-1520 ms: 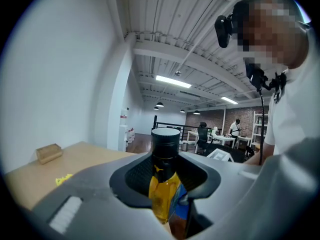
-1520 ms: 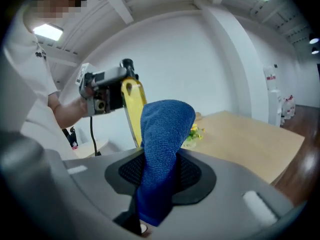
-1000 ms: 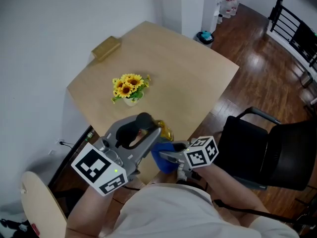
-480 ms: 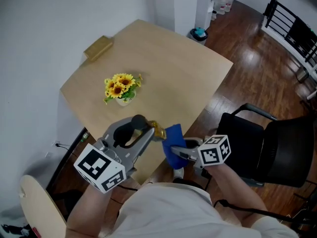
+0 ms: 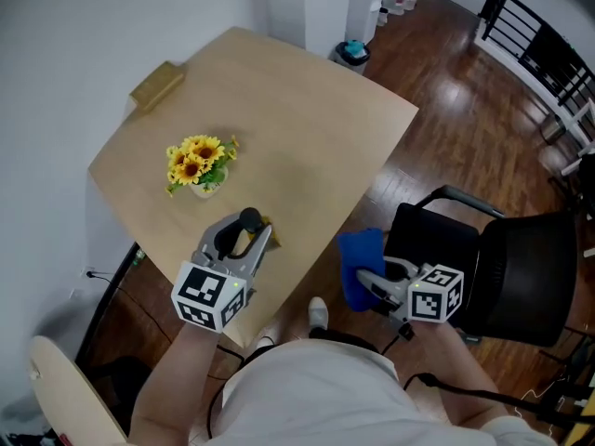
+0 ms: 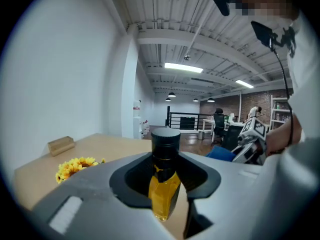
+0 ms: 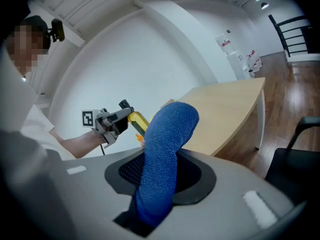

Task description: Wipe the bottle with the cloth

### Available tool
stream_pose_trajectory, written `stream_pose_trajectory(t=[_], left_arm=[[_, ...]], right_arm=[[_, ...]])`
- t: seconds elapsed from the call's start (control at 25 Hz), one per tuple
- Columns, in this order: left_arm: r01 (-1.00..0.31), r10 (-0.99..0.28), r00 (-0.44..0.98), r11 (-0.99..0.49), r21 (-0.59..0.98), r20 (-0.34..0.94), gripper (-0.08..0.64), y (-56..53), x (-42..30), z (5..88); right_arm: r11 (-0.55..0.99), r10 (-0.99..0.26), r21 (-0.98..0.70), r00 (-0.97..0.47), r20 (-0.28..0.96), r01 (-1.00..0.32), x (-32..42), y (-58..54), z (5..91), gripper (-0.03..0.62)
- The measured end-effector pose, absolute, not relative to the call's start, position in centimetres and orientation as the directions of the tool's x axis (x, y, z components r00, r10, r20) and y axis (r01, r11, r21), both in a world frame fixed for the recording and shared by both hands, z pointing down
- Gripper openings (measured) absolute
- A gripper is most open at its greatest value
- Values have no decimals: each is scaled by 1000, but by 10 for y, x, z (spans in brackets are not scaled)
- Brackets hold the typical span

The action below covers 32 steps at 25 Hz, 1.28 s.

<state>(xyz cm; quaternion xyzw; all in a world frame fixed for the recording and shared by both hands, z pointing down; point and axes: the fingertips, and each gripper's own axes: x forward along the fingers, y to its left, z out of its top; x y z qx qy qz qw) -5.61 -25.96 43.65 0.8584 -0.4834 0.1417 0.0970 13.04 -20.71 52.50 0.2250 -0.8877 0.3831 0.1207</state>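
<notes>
Left gripper [image 5: 244, 234] clamps the yellow bottle [image 6: 164, 185] above the table's [image 5: 307, 128] near edge, right gripper [image 5: 371, 284] pinches the blue cloth [image 7: 167, 139] well apart off that edge, so, I'd judge, the wipe needs them brought together.

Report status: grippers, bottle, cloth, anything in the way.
Left gripper shut on bottle, over table edge. Right gripper shut on blue cloth, apart from the bottle. Nothing between them; sunflowers sit farther back.

Left tongs [image 5: 244, 240] grip the bottle [image 5: 251, 217] over the table [image 5: 307, 137]; right tongs [image 5: 370, 284] hold the cloth [image 5: 359, 254].
</notes>
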Motion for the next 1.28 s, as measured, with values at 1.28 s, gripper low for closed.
stream_pose_trajectory(t=[1.28], left_arm=[[-855,-807,507,-514,64,302,197,-207,-94,480]], right_arm=[[713,-396,-432,-826,402,-552,93,-155,472,141]])
